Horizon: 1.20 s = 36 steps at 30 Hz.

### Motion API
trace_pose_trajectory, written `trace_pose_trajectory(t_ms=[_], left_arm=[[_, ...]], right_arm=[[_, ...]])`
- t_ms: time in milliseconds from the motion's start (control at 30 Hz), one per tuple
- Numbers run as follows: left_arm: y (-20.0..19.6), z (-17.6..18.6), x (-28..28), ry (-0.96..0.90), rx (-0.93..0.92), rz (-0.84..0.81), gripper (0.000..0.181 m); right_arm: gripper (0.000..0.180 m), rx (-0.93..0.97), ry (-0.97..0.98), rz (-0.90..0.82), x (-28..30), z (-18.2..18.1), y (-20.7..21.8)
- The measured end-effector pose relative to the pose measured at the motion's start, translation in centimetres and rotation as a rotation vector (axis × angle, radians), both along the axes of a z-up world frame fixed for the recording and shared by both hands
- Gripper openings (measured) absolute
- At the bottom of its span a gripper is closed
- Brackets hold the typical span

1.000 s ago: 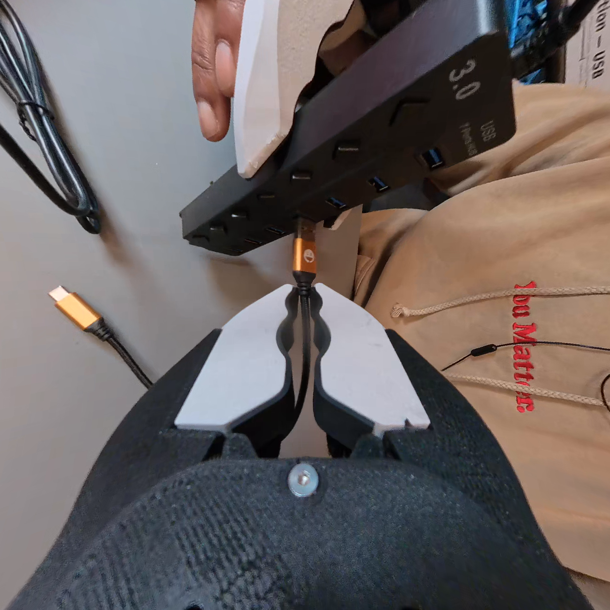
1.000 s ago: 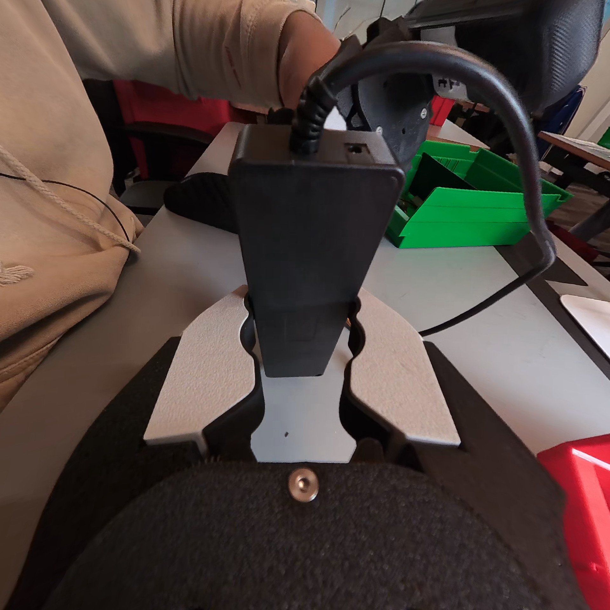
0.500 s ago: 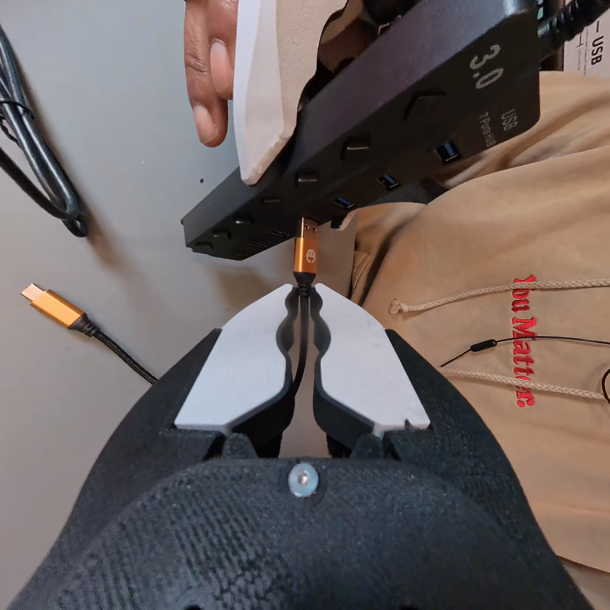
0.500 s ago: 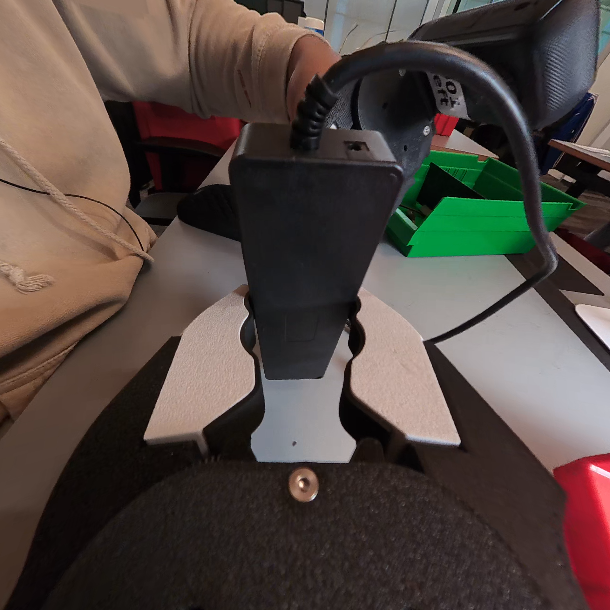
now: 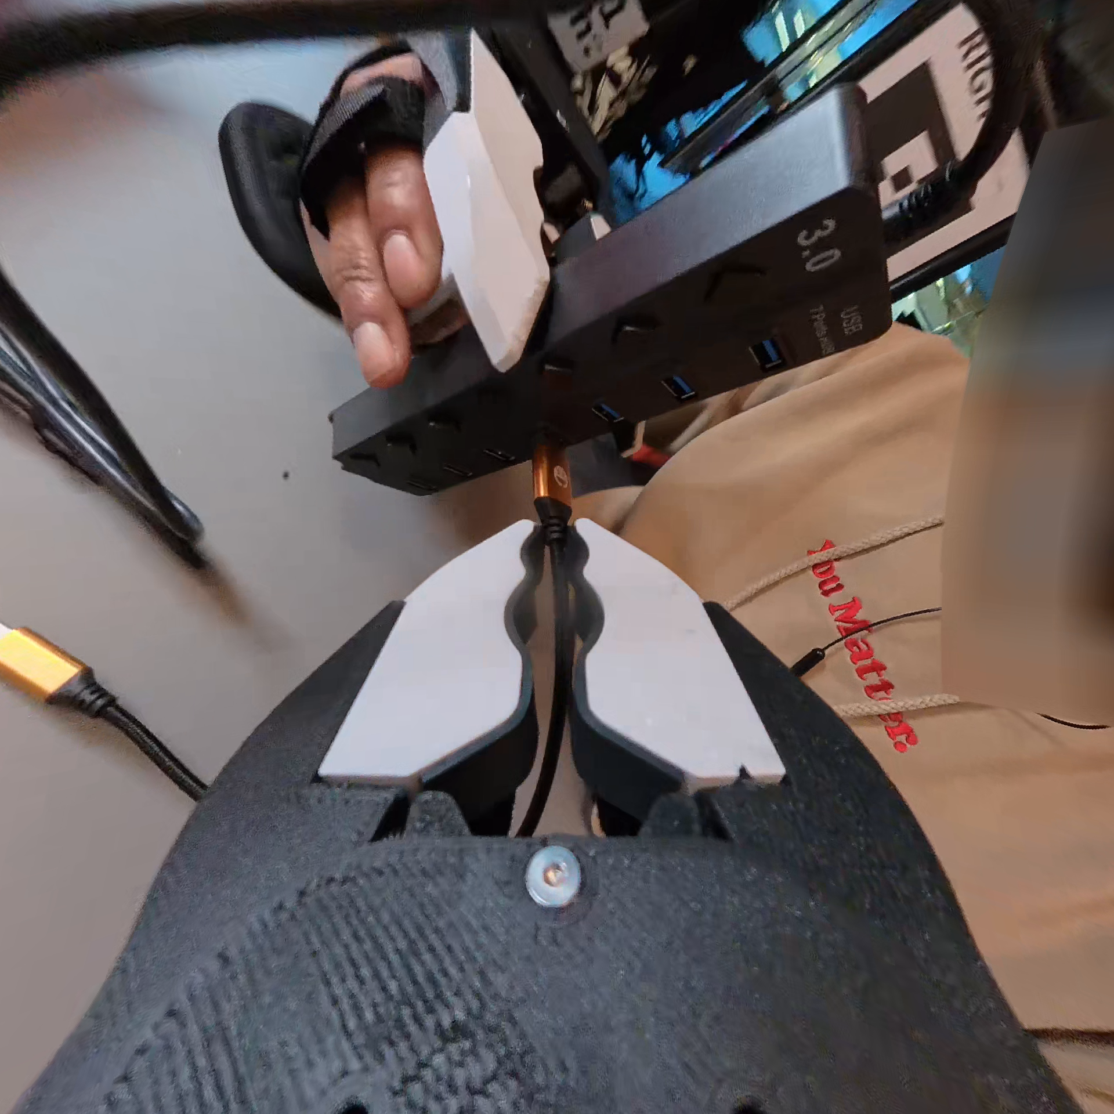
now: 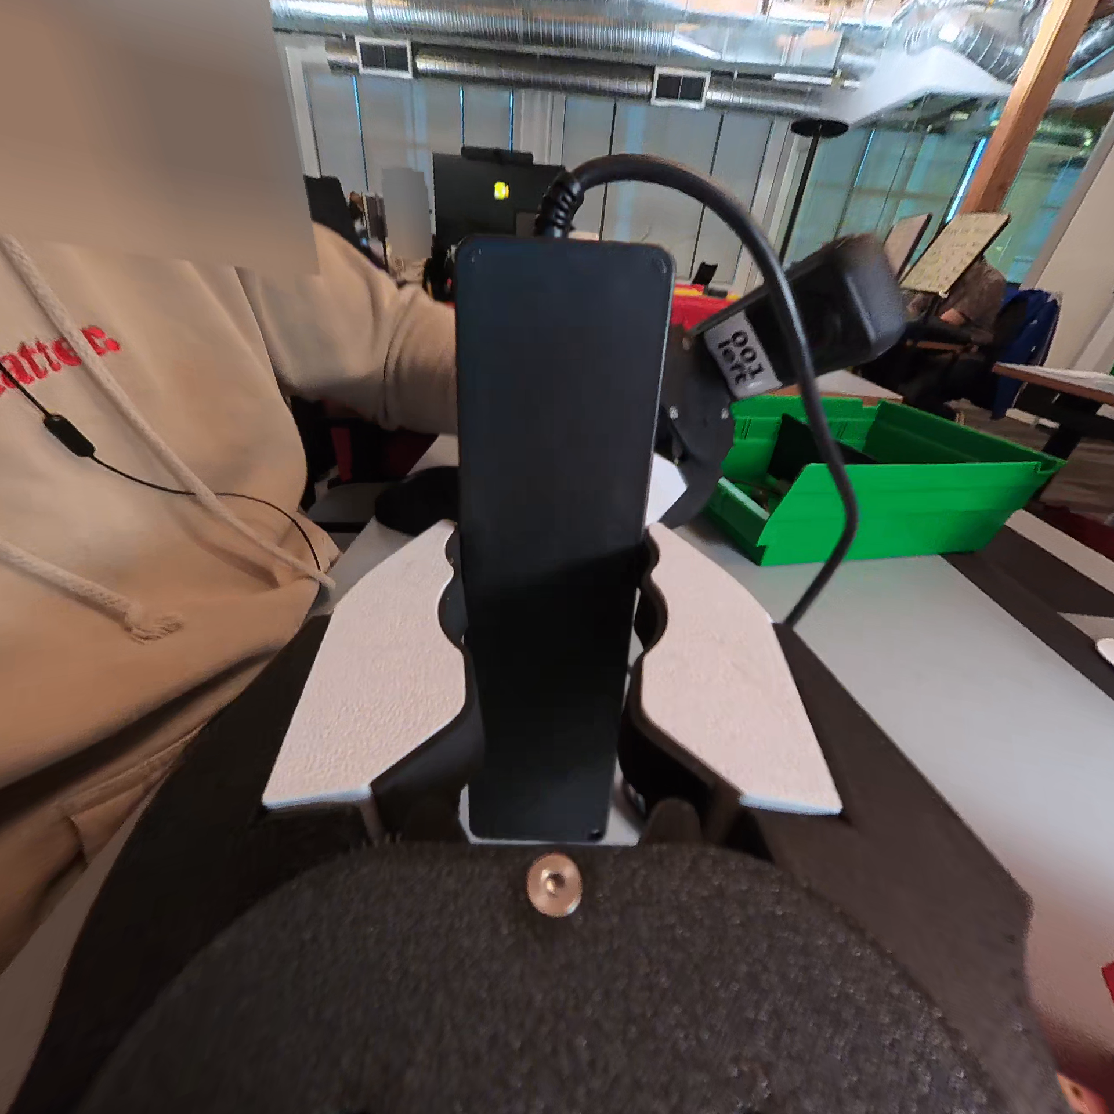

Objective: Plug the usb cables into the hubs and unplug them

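My left gripper (image 5: 553, 525) is shut on the black braided cable just behind its orange USB plug (image 5: 551, 477). The plug's metal tip is hidden inside a port on the long black hub (image 5: 693, 325). My right gripper (image 6: 551, 530) is shut on the hub (image 6: 554, 422), which stands lengthwise between its white fingers (image 6: 386, 651). One right finger (image 5: 488, 241) shows clamped on the hub in the left wrist view, with a person's hand (image 5: 380, 283) beside it. The hub's own black cable (image 6: 777, 283) curves off its far end.
The cable's other orange plug (image 5: 33, 663) lies on the grey table (image 5: 151, 301). A black cable bundle (image 5: 102, 446) lies at the left. A green bin (image 6: 892, 488) stands on the table behind the hub. A person in a beige hoodie (image 5: 844, 482) is close by.
Half a second ago the plug's metal tip showed in front of the port; now it is sunk into the hub. Both grippers and the hub have tilted upward.
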<state>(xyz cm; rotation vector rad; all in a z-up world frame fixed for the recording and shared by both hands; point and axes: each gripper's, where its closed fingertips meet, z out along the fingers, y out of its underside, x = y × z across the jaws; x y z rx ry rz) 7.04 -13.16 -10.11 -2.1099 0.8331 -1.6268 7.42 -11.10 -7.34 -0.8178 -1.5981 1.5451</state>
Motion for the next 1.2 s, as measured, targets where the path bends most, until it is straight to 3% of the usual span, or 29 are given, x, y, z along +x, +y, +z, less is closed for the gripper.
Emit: trace_pose_trajectory(t_ms=[133, 300, 533, 700, 833, 1200], left_arm=[[0.7, 2.2, 0.3, -0.199, 0.053, 0.077, 0.006], [1.2, 2.8, 0.3, -0.27, 0.087, 0.116, 0.007], [1.4, 3.2, -0.4, -0.328, 0.126, 0.15, 0.006], [1.4, 2.7, -0.7, -0.318, 0.137, 0.161, 0.006], [1.2, 2.2, -0.1, -0.304, 0.092, 0.161, 0.006], [0.7, 1.0, 0.5, -0.257, 0.075, 0.169, 0.006]], right_arm=[[0.055, -0.08, 0.076, -0.009, 0.5, 1.8, 0.7], [0.055, -0.128, 0.069, -0.029, 0.4, 2.1, 1.2], [0.058, -0.042, -0.063, -0.076, -0.5, 0.0, 1.3], [0.057, -0.011, -0.105, -0.086, -0.7, -0.9, 1.4], [0.055, 0.025, -0.019, -0.116, -0.8, 0.0, 1.2], [0.055, 0.033, -0.053, -0.041, -0.6, -1.1, 0.3]])
